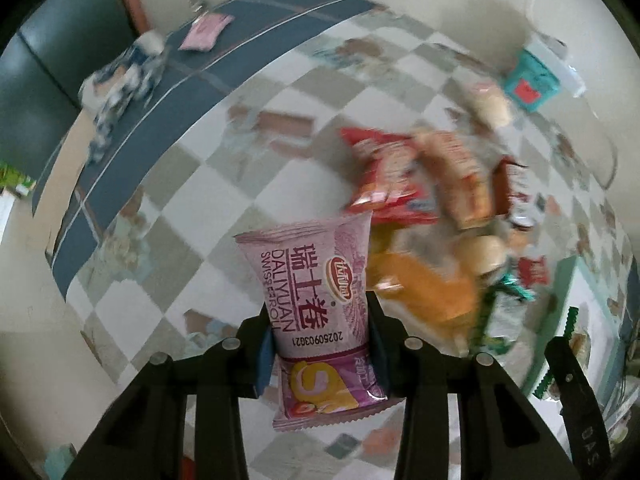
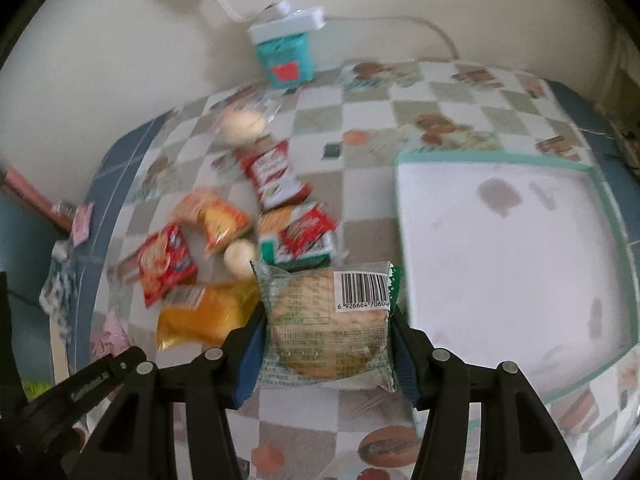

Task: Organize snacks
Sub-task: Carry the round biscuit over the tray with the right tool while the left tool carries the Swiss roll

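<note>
The left gripper (image 1: 320,340) clamps a pink Swiss-roll packet (image 1: 316,304). The right gripper (image 2: 326,340) grips a clear-wrapped round cake (image 2: 326,320), with the white tray (image 2: 500,264) just to its right.

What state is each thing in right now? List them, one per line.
left gripper: shut on the pink Swiss roll packet, lifted off the table.
right gripper: shut on the clear biscuit packet, barcode facing up.
white tray: empty.
snack pile: loose on the checked tablecloth, unsorted.
teal box: upright by the wall, lid on.
</note>
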### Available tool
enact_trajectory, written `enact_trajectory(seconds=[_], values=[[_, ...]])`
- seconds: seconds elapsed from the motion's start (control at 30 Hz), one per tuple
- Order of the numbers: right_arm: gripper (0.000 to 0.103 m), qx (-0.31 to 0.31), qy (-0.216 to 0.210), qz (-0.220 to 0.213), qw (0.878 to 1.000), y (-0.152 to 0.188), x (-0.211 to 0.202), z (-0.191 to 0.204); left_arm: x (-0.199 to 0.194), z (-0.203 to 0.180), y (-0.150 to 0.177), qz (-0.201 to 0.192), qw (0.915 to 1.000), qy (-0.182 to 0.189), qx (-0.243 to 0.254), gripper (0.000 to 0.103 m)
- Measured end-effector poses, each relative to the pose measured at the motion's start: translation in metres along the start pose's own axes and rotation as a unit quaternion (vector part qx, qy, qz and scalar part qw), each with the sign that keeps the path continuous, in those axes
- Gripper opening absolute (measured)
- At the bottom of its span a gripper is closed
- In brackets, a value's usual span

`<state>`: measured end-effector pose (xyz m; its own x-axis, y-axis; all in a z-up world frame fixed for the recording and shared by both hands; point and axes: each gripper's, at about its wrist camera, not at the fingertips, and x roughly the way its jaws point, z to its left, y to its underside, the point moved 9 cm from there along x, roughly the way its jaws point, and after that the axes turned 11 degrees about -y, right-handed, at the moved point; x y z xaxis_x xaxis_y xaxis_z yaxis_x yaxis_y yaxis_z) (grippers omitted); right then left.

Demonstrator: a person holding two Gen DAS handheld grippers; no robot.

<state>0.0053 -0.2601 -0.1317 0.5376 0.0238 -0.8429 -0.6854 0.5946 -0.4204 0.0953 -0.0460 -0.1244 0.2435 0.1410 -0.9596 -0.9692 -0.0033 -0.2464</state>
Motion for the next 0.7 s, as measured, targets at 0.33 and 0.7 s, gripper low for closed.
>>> enact_trajectory(seconds=[0.33,0.7], values=[[0.059,0.116,0.082,-0.023,0.990,-0.041,-0.018,-0.104,-0.027,-0.110,0.000,-0.023,0.9965,0.035,0.072,0.041],[0.060,0.218,0.166,-0.048,0.960,-0.048,-0.046,-0.228,-0.057,-0.230,0.028,-0.069,0.9753,0.074,0.196,0.042]])
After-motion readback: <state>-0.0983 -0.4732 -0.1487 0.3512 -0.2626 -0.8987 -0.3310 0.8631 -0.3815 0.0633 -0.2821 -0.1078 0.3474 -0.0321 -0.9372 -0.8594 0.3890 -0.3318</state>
